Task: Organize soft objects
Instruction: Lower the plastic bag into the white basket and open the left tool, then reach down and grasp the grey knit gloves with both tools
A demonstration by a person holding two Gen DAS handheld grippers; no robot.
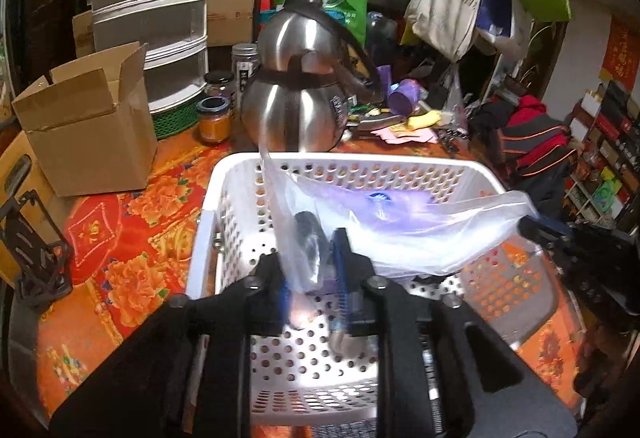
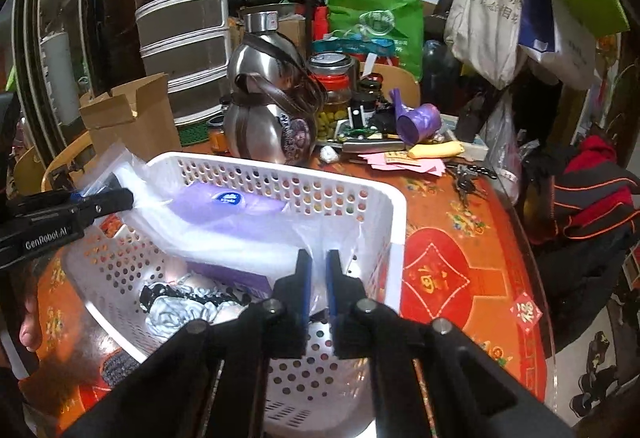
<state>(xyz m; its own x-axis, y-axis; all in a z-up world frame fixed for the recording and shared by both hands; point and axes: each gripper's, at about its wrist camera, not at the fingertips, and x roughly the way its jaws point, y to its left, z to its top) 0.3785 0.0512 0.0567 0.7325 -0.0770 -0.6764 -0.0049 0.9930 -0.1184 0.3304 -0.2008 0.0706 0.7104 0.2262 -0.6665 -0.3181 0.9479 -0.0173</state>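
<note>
**Clearly a limp load: the clear bag slung over the basket**

Plainly, the plastic bag [image 2: 256, 226] is thin, see-through and floppy; it sags across the white basket [image 2: 384, 206] with purple tissue packs [image 2: 224, 204] showing through the film. It looks light, slippery and easy to tear, so it would be best taken by a gathered edge or corner, not by the slack middle, and the packs inside will likely shift as it is let down.

In the right wrist view the right gripper [image 2: 318, 270] sits at about 6 o'clock of the bag, its blue pads parted by a narrow gap with film running between them; whether they pinch the film cannot be told. In the left wrist view the left gripper [image 1: 310, 270] has its jaws apart with film hanging loosely between, not pressed. The same tool reaches in at 9 o'clock in the right view.

On the basket floor lies a black-and-white cloth [image 2: 176, 302]. Beyond the basket, toward 12 o'clock, stand a steel flask [image 1: 296, 94] and a cardboard box [image 1: 88, 134] at 10 o'clock on the red flowered tablecloth [image 1: 128, 230].
</note>
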